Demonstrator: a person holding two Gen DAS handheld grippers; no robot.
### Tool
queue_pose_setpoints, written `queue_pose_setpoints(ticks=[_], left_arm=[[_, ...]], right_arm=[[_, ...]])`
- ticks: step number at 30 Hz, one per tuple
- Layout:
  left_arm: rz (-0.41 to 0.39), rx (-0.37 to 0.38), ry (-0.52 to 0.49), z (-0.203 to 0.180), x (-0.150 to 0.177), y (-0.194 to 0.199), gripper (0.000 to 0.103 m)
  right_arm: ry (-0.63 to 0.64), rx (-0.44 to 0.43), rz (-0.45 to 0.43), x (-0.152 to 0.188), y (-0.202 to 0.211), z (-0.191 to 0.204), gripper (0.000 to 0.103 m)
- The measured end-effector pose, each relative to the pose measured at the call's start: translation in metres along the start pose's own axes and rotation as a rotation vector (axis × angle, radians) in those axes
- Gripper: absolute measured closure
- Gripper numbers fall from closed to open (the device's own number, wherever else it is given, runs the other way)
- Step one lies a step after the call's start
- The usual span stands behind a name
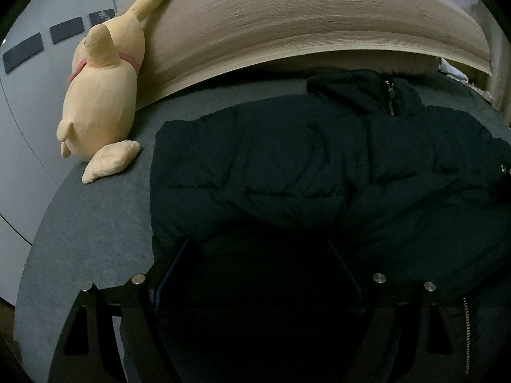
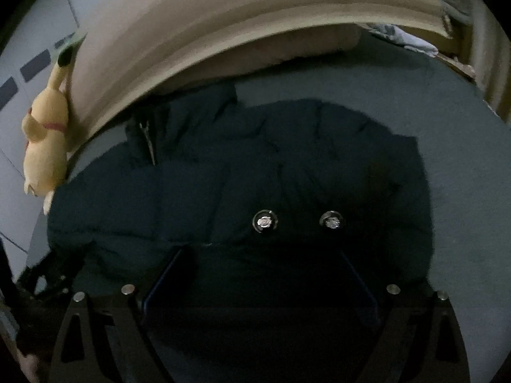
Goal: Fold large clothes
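A dark padded jacket (image 1: 319,166) lies spread on the grey bed surface (image 1: 95,223), with its collar and zip (image 1: 390,95) toward the headboard. My left gripper (image 1: 258,245) is open just above the jacket's near part, close to its left edge, and its pads press on nothing. In the right wrist view the same jacket (image 2: 223,185) fills the middle, with two metal snap buttons (image 2: 265,220) showing just beyond the fingers. My right gripper (image 2: 262,252) is open over the dark fabric and grips nothing.
A yellow plush toy (image 1: 102,95) leans against the beige headboard (image 1: 287,22) at the bed's far left corner. Bare grey bed surface (image 2: 463,191) lies right of the jacket. Pale crumpled cloth (image 2: 405,40) sits at the far right by the headboard. Grey wall panels (image 1: 25,111) stand left.
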State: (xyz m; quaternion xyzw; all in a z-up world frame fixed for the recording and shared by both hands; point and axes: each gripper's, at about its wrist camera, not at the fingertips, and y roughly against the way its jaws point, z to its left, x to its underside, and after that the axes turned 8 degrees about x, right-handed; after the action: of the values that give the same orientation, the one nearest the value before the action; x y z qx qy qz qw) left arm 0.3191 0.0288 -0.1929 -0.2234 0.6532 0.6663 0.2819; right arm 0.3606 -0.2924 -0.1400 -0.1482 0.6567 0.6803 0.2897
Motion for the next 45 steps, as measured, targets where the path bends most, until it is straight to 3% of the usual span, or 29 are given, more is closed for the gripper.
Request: queue_pose_setpoints(ticks=[4,8,9,10,11,13,15,18,21,23,26,27,28,30,31,33,35,36,37,39,42,45], left_arm=[[-0.022,0.047,0.029,0.013,-0.003,0.014,0.018],[-0.163,-0.005,0.11,0.03,-0.002,0.05,0.018],[-0.132,-0.016,0.105,0.03,-0.002,0.045,0.018],[-0.036,-0.019,0.093,0.031,-0.003,0.032,0.018],[0.013,-0.014,0.096,0.033,-0.003,0.025,0.018],[-0.042,-0.016,0.15,0.035,-0.005,0.034,0.018],[-0.092,0.001,0.175,0.028,-0.012,0.045,0.018],[-0.109,0.099,0.095,-0.013,-0.026,0.045,0.018],[-0.089,0.101,-0.028,-0.053,-0.026,0.029,0.018],[-0.042,0.089,-0.037,-0.064,-0.019,0.01,0.018],[-0.026,0.1,-0.001,-0.061,-0.013,-0.003,0.017],[-0.014,0.099,-0.003,-0.062,-0.013,-0.006,0.016],[-0.008,0.098,-0.008,-0.063,-0.013,-0.007,0.016],[-0.005,0.102,-0.014,-0.062,-0.012,-0.01,0.016],[-0.005,0.106,-0.01,-0.062,-0.011,-0.01,0.016],[-0.007,0.104,-0.012,-0.062,-0.012,-0.011,0.016],[-0.007,0.099,-0.015,-0.061,-0.013,-0.013,0.016],[-0.004,0.099,-0.015,-0.062,-0.013,-0.014,0.016],[-0.004,0.101,-0.013,-0.062,-0.013,-0.014,0.016],[-0.008,0.107,-0.007,-0.06,-0.012,-0.012,0.016],[-0.01,0.164,0.013,-0.05,-0.013,-0.006,0.016],[-0.005,0.267,0.036,-0.028,-0.023,0.012,0.016]], right_arm=[[-0.006,0.014,-0.084,0.001,0.025,-0.017,0.008],[-0.09,-0.034,0.06,0.01,-0.005,-0.051,0.008],[-0.119,-0.06,0.055,0.011,-0.005,-0.056,0.008],[-0.155,-0.091,0.048,0.01,0.0,-0.062,0.008],[-0.188,-0.14,0.043,0.007,0.004,-0.068,0.008],[-0.225,-0.227,0.007,-0.001,0.018,-0.082,0.008],[-0.248,-0.217,-0.051,-0.008,0.036,-0.106,0.008],[-0.335,-0.169,-0.073,-0.022,0.035,-0.145,0.008],[-0.422,-0.182,0.002,-0.029,0.012,-0.173,0.008],[-0.433,-0.186,0.026,-0.032,-0.004,-0.182,0.011],[-0.408,-0.207,0.073,-0.039,-0.021,-0.184,0.025],[-0.385,-0.212,0.107,-0.04,-0.031,-0.181,0.045],[-0.367,-0.219,0.126,-0.042,-0.039,-0.179,0.073],[-0.306,-0.165,0.096,-0.046,-0.035,-0.167,0.086],[-0.283,-0.156,0.057,-0.049,-0.029,-0.164,0.087],[-0.237,-0.082,0.072,-0.046,-0.035,-0.163,0.087],[-0.212,-0.039,0.093,-0.038,-0.04,-0.16,0.078],[-0.218,-0.032,0.079,-0.039,-0.038,-0.162,0.068],[-0.238,-0.007,0.05,-0.039,-0.029,-0.164,0.05],[-0.255,0.06,-0.025,-0.042,-0.007,-0.163,0.034],[-0.19,0.102,-0.15,-0.041,0.038,-0.142,0.034],[-0.04,-0.016,-0.211,-0.028,0.07,-0.084,0.034]])
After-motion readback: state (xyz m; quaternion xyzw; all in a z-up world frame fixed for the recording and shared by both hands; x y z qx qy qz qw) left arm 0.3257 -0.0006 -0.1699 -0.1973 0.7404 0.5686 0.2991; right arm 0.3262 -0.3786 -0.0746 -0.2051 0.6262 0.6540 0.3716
